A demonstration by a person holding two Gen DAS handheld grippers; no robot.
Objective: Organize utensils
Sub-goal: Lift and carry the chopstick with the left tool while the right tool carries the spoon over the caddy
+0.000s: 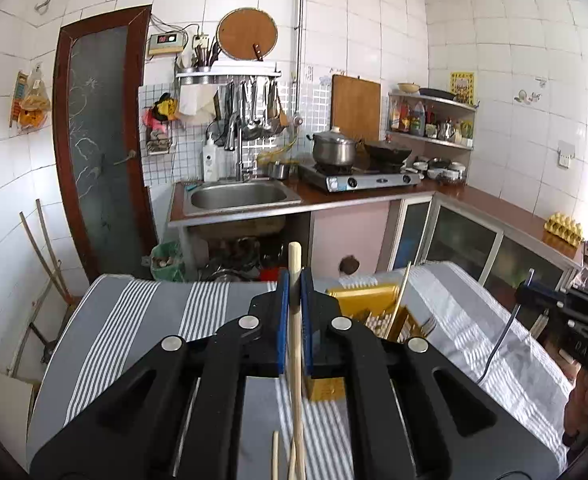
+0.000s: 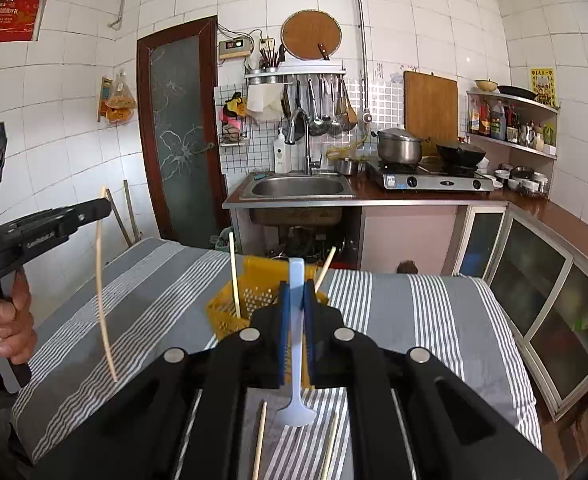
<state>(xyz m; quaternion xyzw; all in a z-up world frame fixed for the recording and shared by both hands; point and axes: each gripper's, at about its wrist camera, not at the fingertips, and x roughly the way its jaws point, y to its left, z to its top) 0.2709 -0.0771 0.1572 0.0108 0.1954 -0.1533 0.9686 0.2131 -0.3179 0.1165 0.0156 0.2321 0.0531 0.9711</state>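
Two tongs: left on chopstick, right on spoon.

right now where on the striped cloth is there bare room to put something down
The striped cloth lies bare to the right of the yellow basket, toward the glass-door cabinets. The left part, between the basket and the left gripper, is also bare. It is crowded at the near edge, where loose chopsticks lie, and around the basket holding upright chopsticks.

Yellow basket, grey-striped cloth
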